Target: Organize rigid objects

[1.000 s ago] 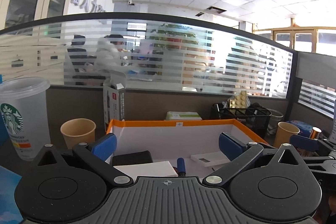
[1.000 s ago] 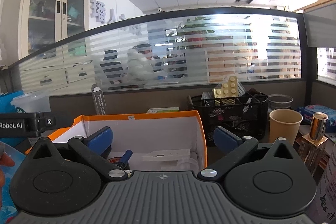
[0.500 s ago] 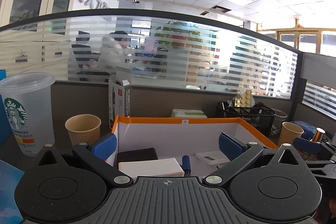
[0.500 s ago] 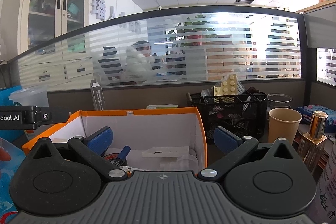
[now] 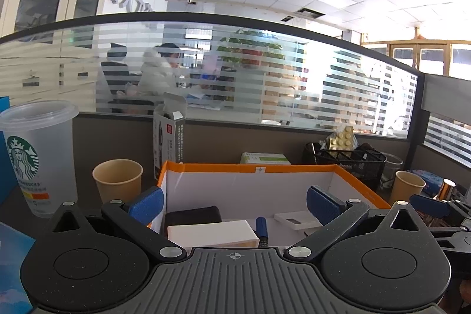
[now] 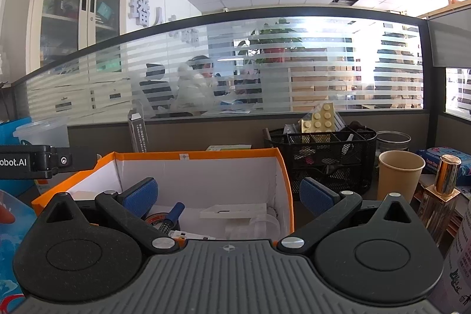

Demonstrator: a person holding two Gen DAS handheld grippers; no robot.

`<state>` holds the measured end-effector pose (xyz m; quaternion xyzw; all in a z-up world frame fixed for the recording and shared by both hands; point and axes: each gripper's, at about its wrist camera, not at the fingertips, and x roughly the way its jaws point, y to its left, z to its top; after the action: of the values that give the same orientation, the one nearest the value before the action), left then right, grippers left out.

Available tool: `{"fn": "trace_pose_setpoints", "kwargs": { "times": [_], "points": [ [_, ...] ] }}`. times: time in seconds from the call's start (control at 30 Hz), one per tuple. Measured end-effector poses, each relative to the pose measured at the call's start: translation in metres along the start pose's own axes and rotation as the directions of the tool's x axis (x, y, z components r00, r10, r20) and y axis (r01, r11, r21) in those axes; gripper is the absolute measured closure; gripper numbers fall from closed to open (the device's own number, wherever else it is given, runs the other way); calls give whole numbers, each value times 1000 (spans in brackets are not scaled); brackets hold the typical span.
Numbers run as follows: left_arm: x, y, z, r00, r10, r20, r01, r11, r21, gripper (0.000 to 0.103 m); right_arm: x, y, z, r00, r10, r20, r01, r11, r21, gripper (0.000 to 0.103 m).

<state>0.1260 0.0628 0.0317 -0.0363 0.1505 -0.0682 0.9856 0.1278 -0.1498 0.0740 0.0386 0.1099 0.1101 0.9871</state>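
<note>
Across the desk ahead of us stands the orange-rimmed white cardboard box, open at the top and the biggest thing within reach; in the right wrist view its right wall rises between our 2 blue pads. Behind it runs a grey partition topped with striped frosted glass.

To the left of the box we see a tall translucent plastic cup with a green logo, then a brown paper cup just beside the box's left corner. To the right sits a black wire-mesh desk organiser, with a second brown paper cup near it and a gold-capped glass bottle further right.

Inside the box lie a white rectangular block with a black rectangular case touching it behind, a flat white plastic tray towards the right, a blue-handled tool between block and tray, and a roll of tape partly hidden by a finger.

Our left gripper hangs above the box's near edge, jaws spread wide and holding nothing. Our right gripper is likewise spread apart and empty, straddling the box's right wall.
</note>
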Motion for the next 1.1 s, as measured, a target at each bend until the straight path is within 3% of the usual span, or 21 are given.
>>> {"fn": "trace_pose_setpoints", "kwargs": {
  "times": [0.87, 1.1],
  "points": [
    [-2, 4, 0, 1000, 26, 9, -26, 1000, -10, 0, 1, 5, -6, 1000, -2, 7, 3, 999, -46, 0],
    [-15, 11, 5, 998, 57, 39, -56, 998, -30, 0, -4, 15, -6, 999, 23, 46, -20, 997, -75, 0]
  ]
}}
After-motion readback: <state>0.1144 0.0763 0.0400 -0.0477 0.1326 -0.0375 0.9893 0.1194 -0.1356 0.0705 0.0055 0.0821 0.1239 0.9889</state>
